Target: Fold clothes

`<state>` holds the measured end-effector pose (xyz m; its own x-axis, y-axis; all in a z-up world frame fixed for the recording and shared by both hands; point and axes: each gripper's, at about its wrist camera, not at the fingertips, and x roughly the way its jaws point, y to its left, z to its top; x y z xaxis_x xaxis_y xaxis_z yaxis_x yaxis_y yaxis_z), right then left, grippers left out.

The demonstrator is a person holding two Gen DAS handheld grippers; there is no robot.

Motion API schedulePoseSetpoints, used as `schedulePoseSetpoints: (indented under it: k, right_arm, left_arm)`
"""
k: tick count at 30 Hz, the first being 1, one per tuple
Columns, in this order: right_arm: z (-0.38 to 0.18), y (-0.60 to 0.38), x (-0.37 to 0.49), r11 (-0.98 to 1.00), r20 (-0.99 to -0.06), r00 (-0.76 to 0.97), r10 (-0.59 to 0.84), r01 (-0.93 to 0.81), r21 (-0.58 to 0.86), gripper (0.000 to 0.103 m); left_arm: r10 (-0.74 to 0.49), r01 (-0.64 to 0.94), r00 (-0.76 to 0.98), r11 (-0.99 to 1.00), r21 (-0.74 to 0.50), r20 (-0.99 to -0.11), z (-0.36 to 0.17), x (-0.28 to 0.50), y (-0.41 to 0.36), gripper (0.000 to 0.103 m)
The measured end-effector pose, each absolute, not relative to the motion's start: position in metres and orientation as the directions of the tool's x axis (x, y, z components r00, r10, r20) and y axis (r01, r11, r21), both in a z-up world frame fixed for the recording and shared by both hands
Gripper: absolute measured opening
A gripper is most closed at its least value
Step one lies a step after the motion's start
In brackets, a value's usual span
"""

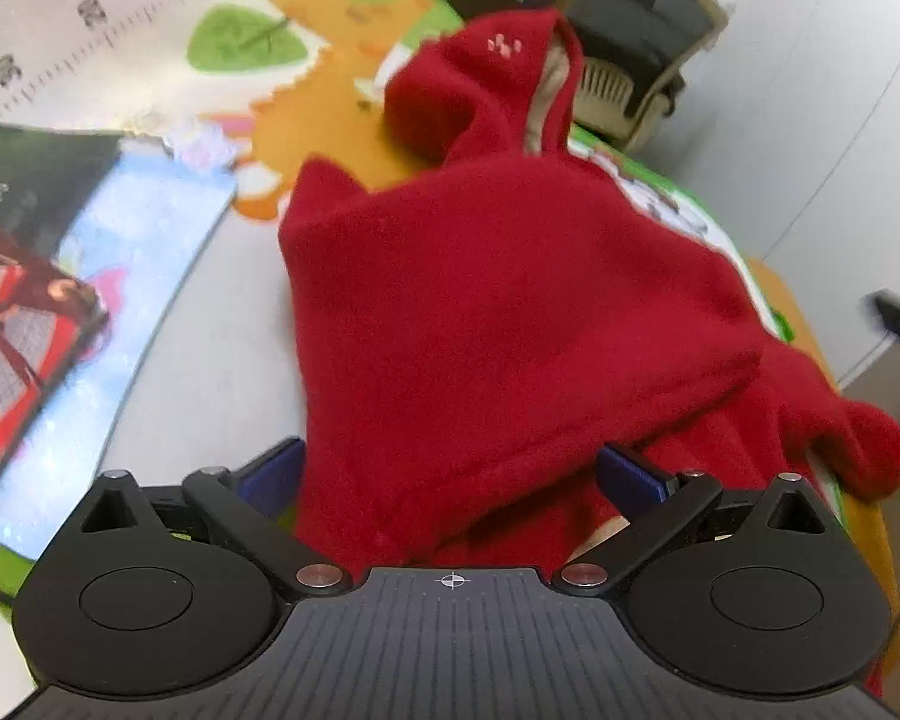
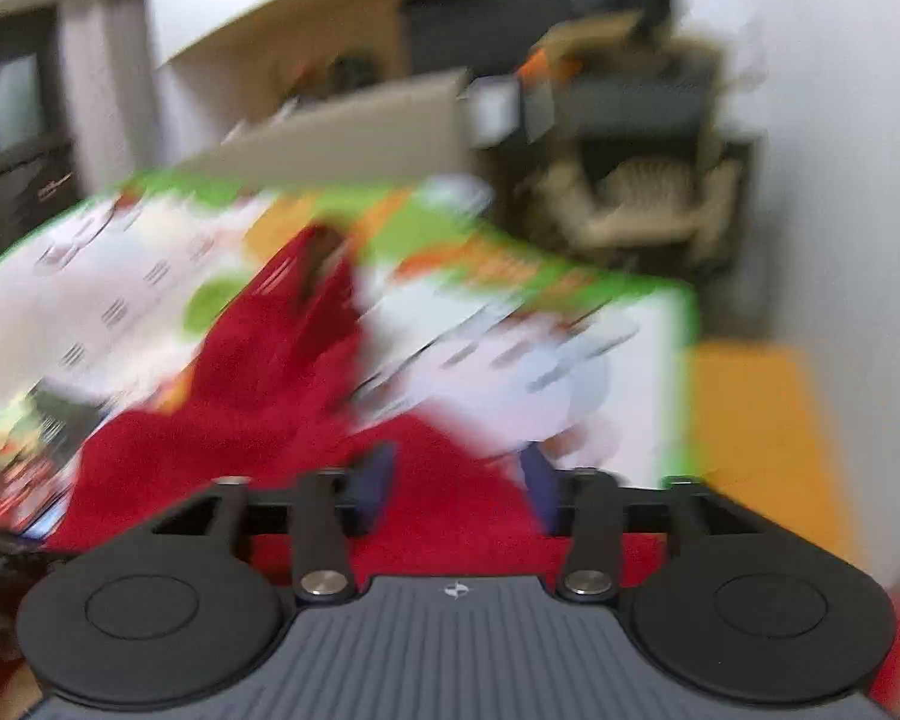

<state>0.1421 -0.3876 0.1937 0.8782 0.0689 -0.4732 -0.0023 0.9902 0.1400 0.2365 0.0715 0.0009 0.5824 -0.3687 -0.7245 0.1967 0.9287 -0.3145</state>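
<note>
The left gripper (image 1: 450, 474) has its fingers (image 1: 273, 474) spread wide; the right gripper (image 2: 459, 483) holds its fingers (image 2: 378, 480) moderately apart.

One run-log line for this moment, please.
phase: folding | left gripper: open around red garment | right gripper: open over garment, blurred | surface: play mat

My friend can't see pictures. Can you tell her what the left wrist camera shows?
A fuzzy red hoodie lies bunched on a colourful play mat, between the open blue fingers of the left hand-held gripper. A picture book lies to the left.
</note>
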Motion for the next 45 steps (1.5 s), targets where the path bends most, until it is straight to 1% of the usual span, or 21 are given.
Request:
schedulePoseSetpoints:
  k: [3,5,7,9,10,11,12,13,17,21,24,26,27,30,32,34,36,38,39,42,45]
  right_arm:
    - [0.199,-0.444,0.113,0.964,-0.481,0.86,-0.172,0.246,0.096,0.061]
    - [0.187,-0.474,0.094,0.926,-0.523,0.814,-0.252,0.361,0.115,0.061]
    - [0.165,-0.487,0.084,0.904,-0.571,0.786,-0.236,0.393,0.167,0.061]
    - [0.143,-0.495,0.08,0.884,-0.615,0.765,-0.192,0.406,0.23,0.06]
    - [0.133,-0.496,0.081,0.878,-0.628,0.765,-0.144,0.392,0.275,0.053]
    - [0.127,-0.491,0.084,0.88,-0.63,0.771,-0.091,0.359,0.312,0.041]
    - [0.132,-0.478,0.089,0.903,-0.615,0.785,-0.071,0.313,0.295,0.017]
    - [0.141,-0.463,0.093,0.93,-0.595,0.801,-0.062,0.264,0.258,0.009]
    - [0.204,-0.399,0.126,0.99,-0.454,0.89,0.043,0.025,0.142,0.006]
    - [0.268,-0.3,0.174,0.961,-0.341,0.899,0.275,-0.269,0.066,0.006]
    - [0.281,-0.213,0.19,0.867,-0.358,0.803,0.477,-0.497,0.039,0.006]
    - [0.272,-0.157,0.196,0.792,-0.407,0.719,0.563,-0.61,0.019,0.007]
    - [0.263,-0.13,0.201,0.748,-0.456,0.66,0.596,-0.663,0.017,0.012]
    - [0.263,-0.122,0.2,0.706,-0.465,0.602,0.65,-0.704,0.076,0.048]
    - [0.265,-0.121,0.198,0.683,-0.458,0.571,0.682,-0.721,0.118,0.055]
    - [0.272,-0.134,0.199,0.668,-0.425,0.557,0.714,-0.724,0.173,0.068]
    - [0.286,-0.165,0.199,0.675,-0.361,0.582,0.728,-0.702,0.229,0.074]
    - [0.293,-0.187,0.199,0.699,-0.341,0.616,0.71,-0.678,0.23,0.08]
    - [0.295,-0.196,0.197,0.715,-0.347,0.632,0.692,-0.664,0.217,0.084]
    - [0.288,-0.208,0.201,0.745,-0.432,0.625,0.65,-0.637,0.198,0.087]
    - [0.284,-0.215,0.203,0.722,-0.484,0.558,0.674,-0.634,0.276,0.09]
  left_arm:
    - [-0.365,0.226,0.597,0.931,-0.286,-0.714,-0.003,0.232,0.068,0.103]
    - [-0.354,0.252,0.611,0.935,-0.251,-0.708,-0.005,0.228,0.064,0.103]
    - [-0.335,0.271,0.611,0.94,-0.208,-0.717,-0.005,0.226,0.058,0.103]
    - [-0.352,0.255,0.609,0.935,-0.245,-0.711,-0.004,0.228,0.065,0.103]
    - [-0.361,0.246,0.608,0.932,-0.265,-0.707,-0.003,0.229,0.068,0.103]
    - [-0.379,0.223,0.605,0.925,-0.308,-0.701,-0.002,0.23,0.075,0.103]
    - [-0.395,0.186,0.607,0.914,-0.36,-0.69,0.001,0.23,0.085,0.103]
    - [-0.408,0.161,0.622,0.902,-0.401,-0.668,0.005,0.228,0.096,0.103]
    - [-0.378,0.158,0.728,0.904,-0.398,-0.572,0.032,0.216,0.122,0.103]
    - [-0.391,0.198,0.771,0.897,-0.394,-0.503,0.052,0.204,0.132,0.103]
    - [-0.404,0.22,0.763,0.897,-0.384,-0.505,0.054,0.194,0.134,0.103]
    - [-0.406,0.236,0.755,0.901,-0.364,-0.516,0.053,0.187,0.133,0.103]
    - [-0.406,0.243,0.75,0.904,-0.353,-0.523,0.053,0.183,0.134,0.103]
    - [-0.403,0.261,0.734,0.91,-0.321,-0.546,0.051,0.173,0.139,0.103]
    - [-0.407,0.269,0.731,0.91,-0.317,-0.548,0.052,0.169,0.144,0.103]
    - [-0.416,0.278,0.728,0.906,-0.319,-0.545,0.055,0.168,0.146,0.103]
    - [-0.439,0.302,0.724,0.895,-0.328,-0.532,0.06,0.172,0.14,0.103]
    - [-0.473,0.34,0.715,0.878,-0.336,-0.514,0.066,0.179,0.128,0.103]
    - [-0.497,0.369,0.705,0.866,-0.338,-0.506,0.069,0.182,0.12,0.103]
    - [-0.541,0.438,0.67,0.841,-0.318,-0.508,0.072,0.19,0.091,0.103]
    - [-0.516,0.458,0.657,0.852,-0.254,-0.55,0.07,0.195,0.067,0.103]
